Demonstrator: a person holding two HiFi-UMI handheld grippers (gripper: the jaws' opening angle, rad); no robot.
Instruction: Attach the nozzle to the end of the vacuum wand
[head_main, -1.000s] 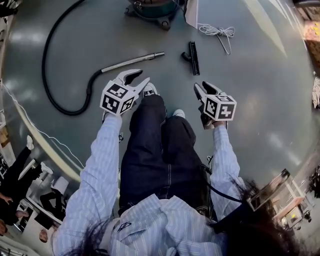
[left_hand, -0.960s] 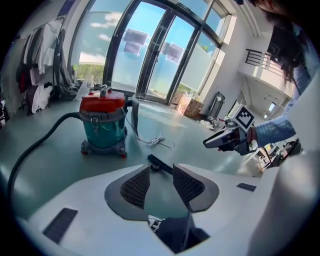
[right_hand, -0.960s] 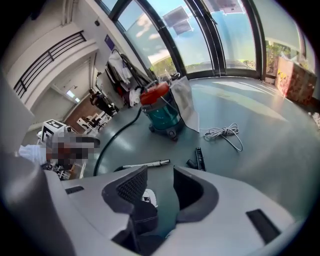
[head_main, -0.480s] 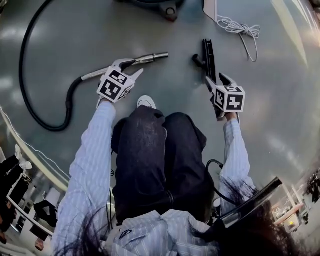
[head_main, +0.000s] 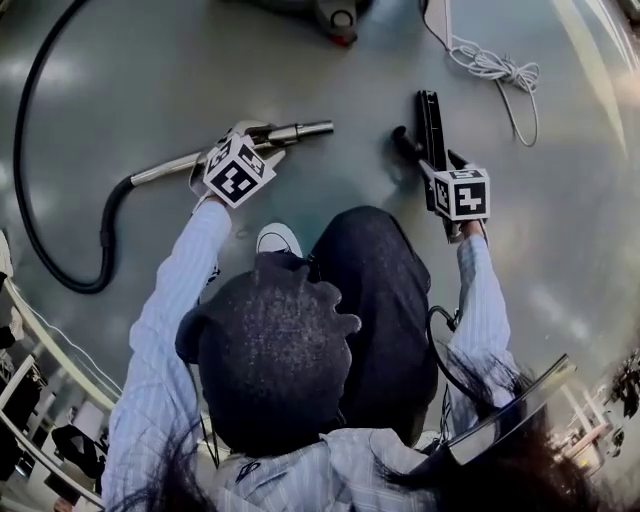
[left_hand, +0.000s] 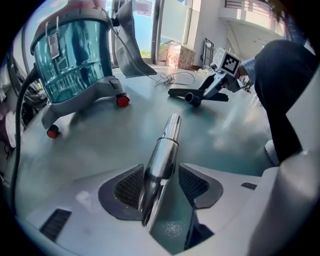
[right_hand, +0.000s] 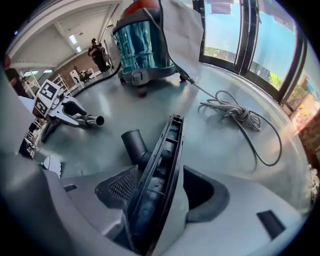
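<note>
Glossy grey-green floor (head_main: 560, 200) carries everything, and both parts lie flat on it, well apart. You have the left gripper (head_main: 255, 135) straddling the polished silver metal vacuum wand (head_main: 305, 129) just behind its narrower tip. Its jaws have just been opening and stand wide, with the tube between them but not clamped. In the left gripper view the tube sits nearer one pad than the other.

The right gripper (head_main: 440, 172) sits over the near end of the long flat black plastic nozzle (head_main: 430, 115). Its jaws have likewise been opening and are at their widest, with the nozzle's body between them and a clear gap on one side.

Risks, as I judge them:
- Closing off-centre on a smooth round tube could roll it or let it slide.
- The curved black hose (head_main: 40, 200) may drag on the wand as you lift.
- Gripped at one end, the nozzle may pivot, so its round black socket (right_hand: 132, 142) meets the wand tip askew and jams.

Both arms reach forward, and both grippers point steeply down at the floor, marker cubes up.
</note>
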